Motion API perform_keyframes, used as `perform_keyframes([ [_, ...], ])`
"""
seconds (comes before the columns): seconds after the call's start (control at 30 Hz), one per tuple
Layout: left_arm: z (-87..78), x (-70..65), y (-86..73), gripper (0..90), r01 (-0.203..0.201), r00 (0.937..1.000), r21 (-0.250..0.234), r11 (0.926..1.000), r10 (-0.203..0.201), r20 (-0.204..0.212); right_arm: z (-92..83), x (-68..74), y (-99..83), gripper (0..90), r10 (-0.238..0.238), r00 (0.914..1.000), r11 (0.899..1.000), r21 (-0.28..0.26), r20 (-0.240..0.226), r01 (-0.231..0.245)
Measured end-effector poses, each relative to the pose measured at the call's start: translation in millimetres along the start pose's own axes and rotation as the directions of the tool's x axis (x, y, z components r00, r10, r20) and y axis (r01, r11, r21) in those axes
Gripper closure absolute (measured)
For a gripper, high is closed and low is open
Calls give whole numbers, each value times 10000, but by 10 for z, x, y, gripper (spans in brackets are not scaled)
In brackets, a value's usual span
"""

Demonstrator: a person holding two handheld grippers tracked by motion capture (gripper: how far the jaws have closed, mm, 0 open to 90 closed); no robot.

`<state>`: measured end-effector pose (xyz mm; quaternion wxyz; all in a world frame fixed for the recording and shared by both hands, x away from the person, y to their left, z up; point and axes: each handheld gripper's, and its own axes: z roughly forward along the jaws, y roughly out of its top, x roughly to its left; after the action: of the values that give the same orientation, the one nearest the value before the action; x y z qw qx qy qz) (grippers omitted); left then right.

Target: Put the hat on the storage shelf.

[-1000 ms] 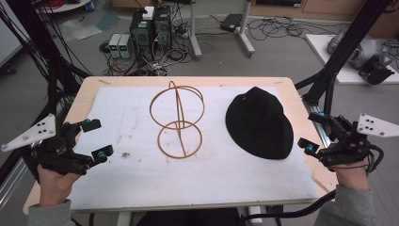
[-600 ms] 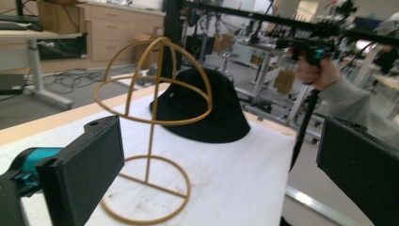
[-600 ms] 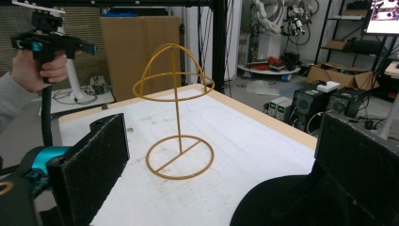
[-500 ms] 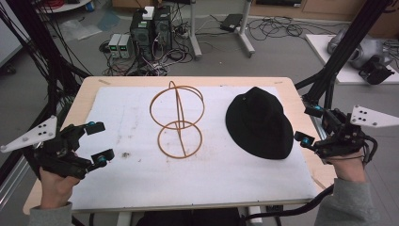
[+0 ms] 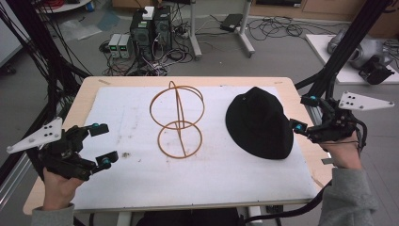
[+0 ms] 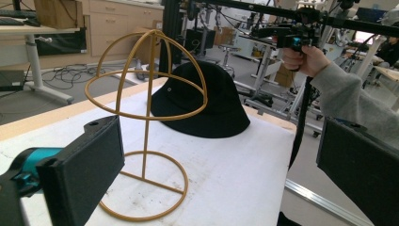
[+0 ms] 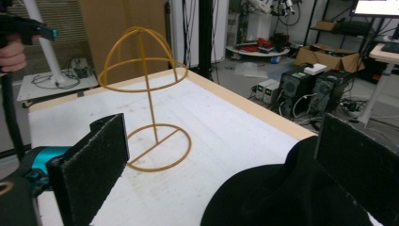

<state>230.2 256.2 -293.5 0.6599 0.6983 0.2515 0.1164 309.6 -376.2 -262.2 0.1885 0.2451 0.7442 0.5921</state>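
Right hand-held gripper (image 5: 300,114) hovers at the right edge of the worktop (image 5: 80,101), jaws spread wide and empty. Just beyond its fingertips lies the black hat (image 5: 258,121), crown up and brim flat on the white sheet (image 5: 127,117); the hat's right brim is just beside the nearer fingertip, apart from it as far as the high view tells. In the right gripper view the hat (image 7: 291,197) fills the lower space between the two black pads (image 7: 94,160), with one pad standing beside the hat's crown.

Past the hat, farther from this hand-held gripper, stands the wire hat stand (image 5: 178,120), upright, its round base ring on the sheet and its domed cage on top of a single stem. Stand and hat are near each other but not touching.

Left hand-held gripper (image 5: 102,143) sits low at the opposite edge of the worktop, jaws likewise wide and holding nothing. Ahead of it, in its own view, the stand (image 6: 146,117) rises first, with the hat (image 6: 200,101) behind that.
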Motion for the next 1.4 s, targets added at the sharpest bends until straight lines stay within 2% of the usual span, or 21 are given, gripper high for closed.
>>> perform_keyframes([
  [0.07,6,-2,-4,17,30,10000,15,10000,-30,4,24,-28,10,26,-1,9999,9999,-101,124,2],
  [0.23,21,1,-19,17,60,10000,103,9999,-61,12,130,-133,2,26,-35,9994,9999,105,347,31],
  [0.53,27,8,-28,17,94,9999,147,9998,-95,34,368,-275,7,26,-241,9990,9997,113,382,237],
  [0.77,26,-16,-44,17,152,9999,154,9998,-152,29,444,-395,-24,26,-169,9992,9997,184,350,162],
  [0.93,25,-44,-51,17,46,9999,271,9996,-44,-94,488,-498,-44,26,13,9994,10000,76,352,-16],
  [1.0,26,-67,-50,17,-135,9992,381,9992,149,-377,509,-523,-52,26,12,9993,10000,80,375,-15],
  [1.13,39,-104,-38,17,-197,9994,395,9990,208,-276,599,-595,-82,26,67,9992,9998,202,394,-75],
  [1.23,40,-103,-37,17,-187,9995,392,9991,197,-248,694,-649,-121,26,25,9982,9991,417,604,-50],
  [1.4,40,-87,-50,17,-119,9996,400,9991,129,-252,778,-672,-137,26,-4,9971,9994,355,764,-23],
])
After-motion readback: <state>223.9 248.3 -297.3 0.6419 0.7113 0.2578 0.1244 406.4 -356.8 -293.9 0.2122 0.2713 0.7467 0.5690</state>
